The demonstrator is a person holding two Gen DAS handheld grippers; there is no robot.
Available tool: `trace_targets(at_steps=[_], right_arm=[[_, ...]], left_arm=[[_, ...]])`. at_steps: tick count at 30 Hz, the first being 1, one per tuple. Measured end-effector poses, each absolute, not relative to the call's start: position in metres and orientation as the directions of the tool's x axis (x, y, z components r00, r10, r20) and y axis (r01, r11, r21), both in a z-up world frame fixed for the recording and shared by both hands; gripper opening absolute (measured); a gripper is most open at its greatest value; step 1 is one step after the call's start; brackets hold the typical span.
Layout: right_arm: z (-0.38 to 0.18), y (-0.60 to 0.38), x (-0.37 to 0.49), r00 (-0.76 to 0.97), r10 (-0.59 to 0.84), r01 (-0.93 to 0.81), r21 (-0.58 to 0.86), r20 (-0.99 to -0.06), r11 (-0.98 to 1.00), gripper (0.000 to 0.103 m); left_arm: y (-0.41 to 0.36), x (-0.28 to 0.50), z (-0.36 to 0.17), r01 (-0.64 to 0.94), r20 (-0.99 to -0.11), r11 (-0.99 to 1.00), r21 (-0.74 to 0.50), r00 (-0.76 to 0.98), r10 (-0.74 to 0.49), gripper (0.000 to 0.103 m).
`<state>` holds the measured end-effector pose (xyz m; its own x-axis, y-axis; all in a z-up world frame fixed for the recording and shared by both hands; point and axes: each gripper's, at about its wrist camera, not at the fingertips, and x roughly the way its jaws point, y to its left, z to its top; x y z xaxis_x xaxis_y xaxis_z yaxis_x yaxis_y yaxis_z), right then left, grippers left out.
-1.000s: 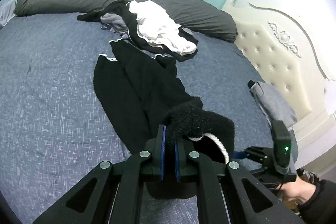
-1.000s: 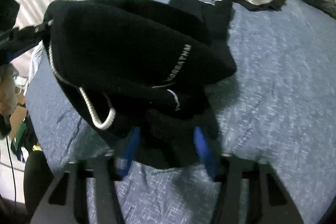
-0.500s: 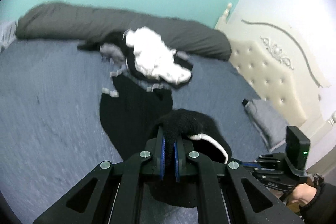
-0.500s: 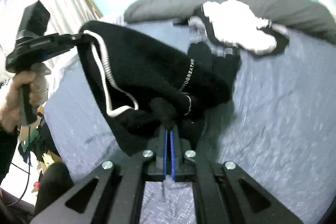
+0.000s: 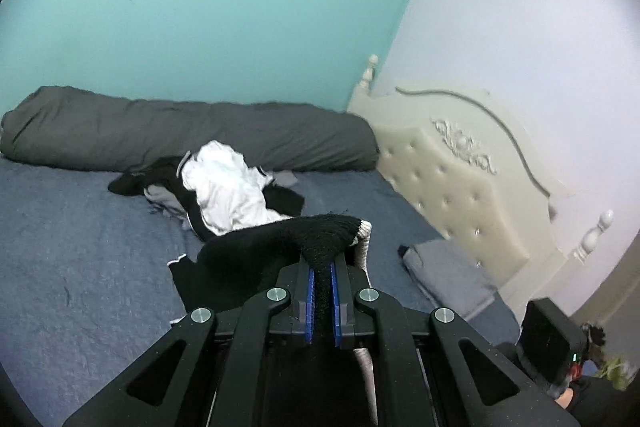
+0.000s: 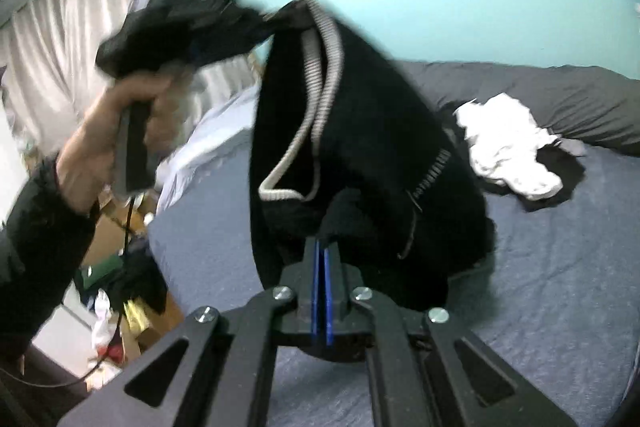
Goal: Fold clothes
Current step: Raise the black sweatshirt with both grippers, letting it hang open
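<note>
black fleece is what both my tools hold. in the left wrist view my left gripper (image 5: 322,273) has its blue pads pressed together on a fold of the black garment (image 5: 280,243), and the cloth hangs from the pads down toward the bed (image 5: 80,267). a white ribbed edge of the garment shows just beside the pads, on the headboard side. in the right wrist view my right gripper (image 6: 322,255) is also clamped on the same black garment (image 6: 372,131), at a small bunch of cloth near the white drawstring (image 6: 316,79). the garment hangs spread between the two tools, above the bed. my left hand (image 6: 104,135) is seen there holding the other tool's handle, a little blurred. a bit beyond the garment, a folded grey cloth (image 5: 448,275) lies on the bed, near the cream headboard (image 5: 452,179). further on the bed is the pile of white and black clothes (image 5: 224,195). behind the pile, the long grey rolled duvet (image 5: 180,135) lies along the turquoise wall (image 5: 220,7).
</note>
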<state>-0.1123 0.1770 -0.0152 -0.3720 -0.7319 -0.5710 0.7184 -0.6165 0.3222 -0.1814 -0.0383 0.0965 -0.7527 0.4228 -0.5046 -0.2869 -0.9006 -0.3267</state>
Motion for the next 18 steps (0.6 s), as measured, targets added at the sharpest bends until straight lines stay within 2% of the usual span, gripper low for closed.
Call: trace_targets(at_steps=[8,13,15,18], right_arm=[[-0.116,0.153,-0.126,-0.19,-0.741,0.653,0.481,-0.644,-0.585,0.006],[-0.152,0.165,-0.134,-0.158,-0.7,0.622,0.48,-0.697,-0.619,0.007],[-0.154,0.174,-0.134,-0.163,-0.69,0.617,0.473,-0.705,-0.629,0.012],[-0.15,0.19,-0.139,-0.213,-0.675,0.613,0.442,-0.706,-0.655,0.024]], left_arm=[[-0.033,-0.19,-0.02,-0.257,-0.607,-0.877,-0.405,-0.641,0.469,0.006],[-0.041,-0.194,-0.085,-0.222,-0.637,-0.863,-0.454,-0.596,0.488,0.007],[-0.045,-0.196,-0.104,-0.207,-0.644,-0.858,-0.469,-0.584,0.493,0.007],[-0.047,-0.199,-0.126,-0.2,-0.655,-0.854,-0.48,-0.566,0.501,0.007]])
